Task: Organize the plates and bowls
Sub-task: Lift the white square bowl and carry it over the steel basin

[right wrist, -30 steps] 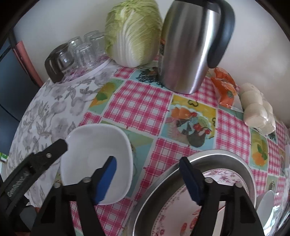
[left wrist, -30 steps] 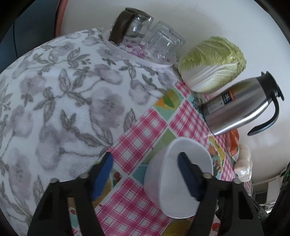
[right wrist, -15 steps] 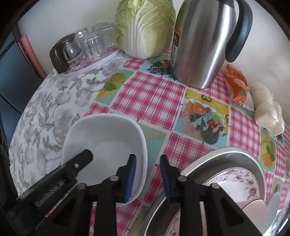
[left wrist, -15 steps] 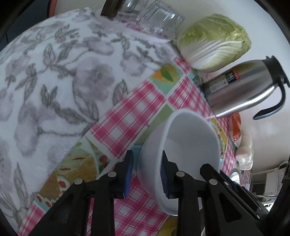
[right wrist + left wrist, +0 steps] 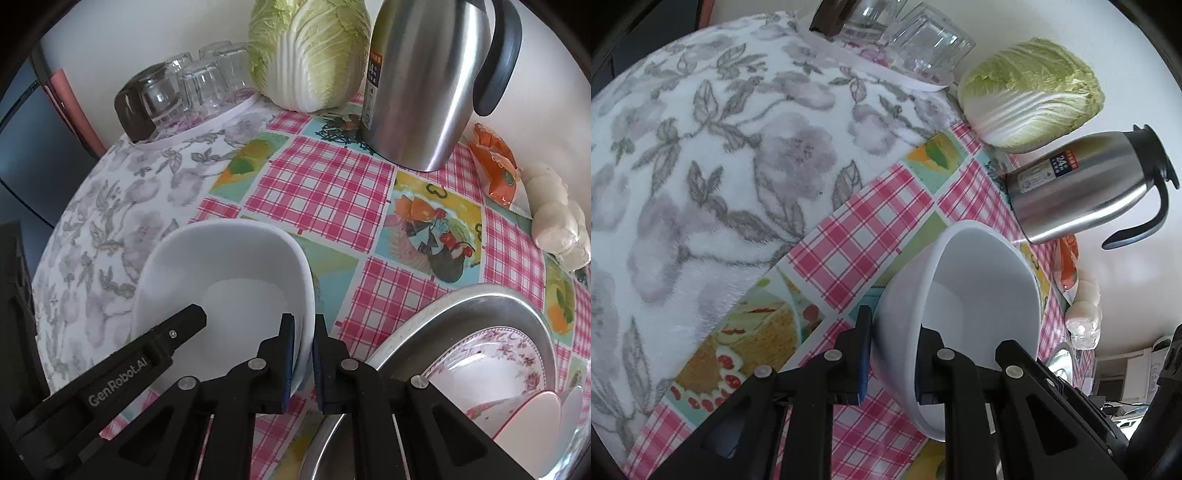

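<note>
The white bowl (image 5: 225,280) is gripped on two sides of its rim and sits low over the checked tablecloth (image 5: 325,184), just beside the floral cloth (image 5: 701,166); whether its base is touching the table cannot be told. In the left wrist view the left gripper (image 5: 892,354) is seen clamped on the near wall — one blue pad outside, the other finger inside the bowl. In the right wrist view the right gripper (image 5: 303,358) is pinched almost fully closed on the thin right-hand rim, with the rim squeezed between both pads.

A slip is the likely fault: the glazed wall is smooth and only a narrow strip of rim is caught by each pair of pads, so uneven lifting by the two hands could twist the bowl out of one grip. If it were tilted or dropped, it could strike the metal basin (image 5: 443,317) with its floral plates (image 5: 491,362) close on the right. The steel jug (image 5: 424,85), the Chinese cabbage (image 5: 314,55) and the tray of upturned glasses (image 5: 192,88) stand farther back by the wall, clear of a short lift.
</note>
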The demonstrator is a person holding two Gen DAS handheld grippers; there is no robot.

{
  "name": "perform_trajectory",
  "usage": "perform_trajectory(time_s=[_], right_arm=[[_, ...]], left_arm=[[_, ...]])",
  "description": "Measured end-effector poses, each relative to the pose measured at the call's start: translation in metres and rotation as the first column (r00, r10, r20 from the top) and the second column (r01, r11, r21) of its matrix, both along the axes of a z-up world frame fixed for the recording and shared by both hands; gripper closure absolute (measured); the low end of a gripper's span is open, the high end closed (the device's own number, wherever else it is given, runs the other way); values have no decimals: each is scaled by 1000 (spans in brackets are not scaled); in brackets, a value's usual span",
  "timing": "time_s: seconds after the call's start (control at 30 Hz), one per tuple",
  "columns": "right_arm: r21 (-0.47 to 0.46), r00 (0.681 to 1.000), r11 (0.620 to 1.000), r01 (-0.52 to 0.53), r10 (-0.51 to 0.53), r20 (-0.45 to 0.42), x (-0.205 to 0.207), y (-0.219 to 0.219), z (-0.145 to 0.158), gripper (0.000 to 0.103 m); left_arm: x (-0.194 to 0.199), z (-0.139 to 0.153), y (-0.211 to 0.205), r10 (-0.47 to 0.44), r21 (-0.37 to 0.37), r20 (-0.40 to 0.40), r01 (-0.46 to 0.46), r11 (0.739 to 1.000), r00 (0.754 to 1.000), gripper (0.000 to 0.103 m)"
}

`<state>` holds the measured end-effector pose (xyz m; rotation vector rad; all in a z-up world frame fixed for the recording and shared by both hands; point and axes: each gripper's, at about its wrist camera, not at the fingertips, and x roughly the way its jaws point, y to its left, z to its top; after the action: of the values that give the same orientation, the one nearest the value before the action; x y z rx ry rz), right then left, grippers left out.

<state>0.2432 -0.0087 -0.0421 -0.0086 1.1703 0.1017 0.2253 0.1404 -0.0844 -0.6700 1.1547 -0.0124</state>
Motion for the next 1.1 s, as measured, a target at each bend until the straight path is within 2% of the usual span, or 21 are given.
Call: perform_trajectory(time_s=[0.2, 0.4, 0.6, 0.73, 0.93, 1.1], right_arm=[[20, 999, 1000, -5, 4, 53, -11, -2, 25, 93], [56, 991, 998, 8, -15, 131, -32, -16, 62, 93], [105, 978, 994, 33, -54, 202, -61, -36, 96, 93], [129, 966, 990, 52, -82, 244, -84, -53, 115, 93], [168, 949, 983, 76, -123, 291, -116, -77, 133, 93], [193, 939, 975, 109, -165, 302, -134, -99, 133, 91]], left_arm=[[-9, 33, -7, -16, 48, 66, 12, 999, 998, 85], [-24, 64, -18, -36, 20, 145, 34, 999, 989, 85], [-49, 101, -39, -88, 79, 231, 71, 994, 969, 85], [-63, 119, -52, -121, 87, 277, 101, 991, 953, 85], [-77, 141, -74, -163, 100, 339, 137, 986, 927, 85], [-84, 151, -99, -207, 136, 358, 169, 976, 910, 85]])
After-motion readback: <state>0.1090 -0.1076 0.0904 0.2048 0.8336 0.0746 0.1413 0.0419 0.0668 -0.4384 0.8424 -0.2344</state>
